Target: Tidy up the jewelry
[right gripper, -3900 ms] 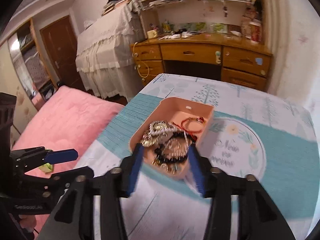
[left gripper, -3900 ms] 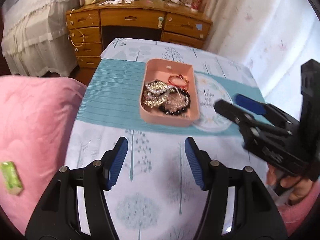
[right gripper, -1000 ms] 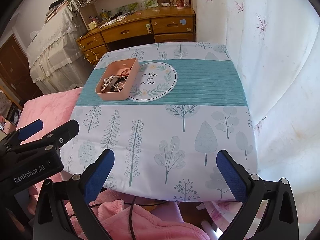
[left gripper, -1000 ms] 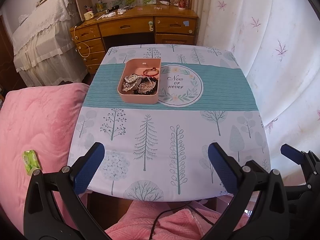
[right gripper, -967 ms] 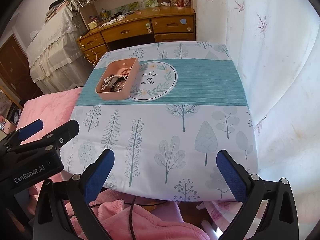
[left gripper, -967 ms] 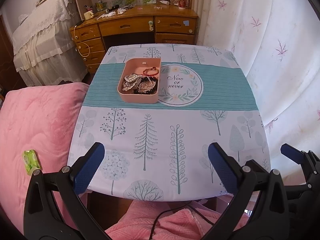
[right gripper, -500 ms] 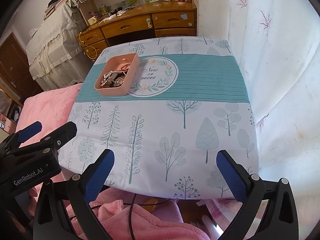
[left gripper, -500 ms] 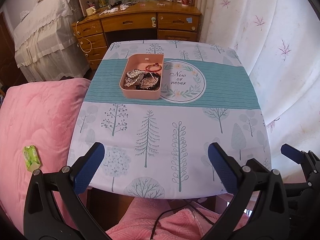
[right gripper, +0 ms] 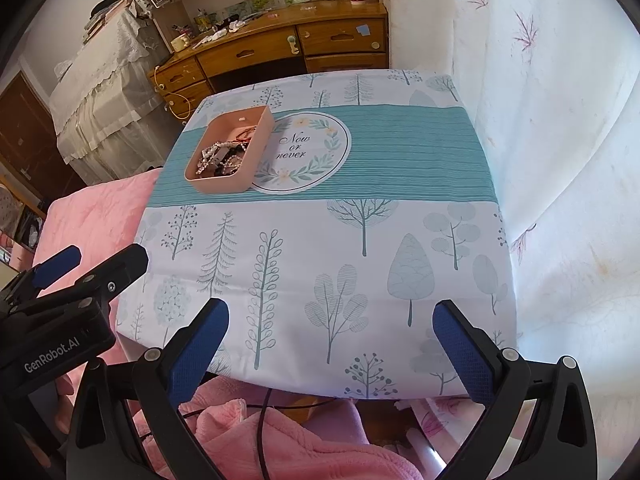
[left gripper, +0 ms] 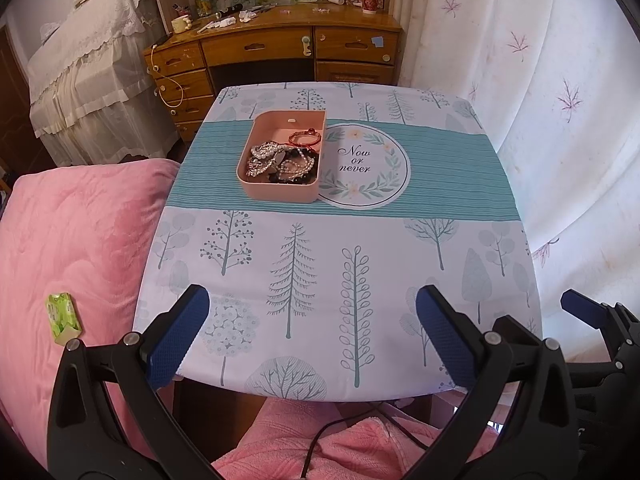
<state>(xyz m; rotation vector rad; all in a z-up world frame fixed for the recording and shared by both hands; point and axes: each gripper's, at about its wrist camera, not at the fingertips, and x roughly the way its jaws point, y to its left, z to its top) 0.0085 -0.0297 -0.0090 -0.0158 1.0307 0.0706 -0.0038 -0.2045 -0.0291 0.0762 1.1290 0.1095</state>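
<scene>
While both jaws gape, jewelry (left gripper: 285,160) fills the pink tray (left gripper: 276,190).

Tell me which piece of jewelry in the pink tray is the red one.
The red bracelet, a thin ring lying at the far end of the pink tray by itself; the other pieces, silver, pearl and black beads, are heaped at the near end.

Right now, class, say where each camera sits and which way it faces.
Left wrist: on the left gripper, open, near the table's front edge, facing the pink tray of jewelry; right gripper at right.
Right wrist: on the right gripper, open, same direction; left gripper at left.
Both share tray, tablecloth, desk.
</scene>
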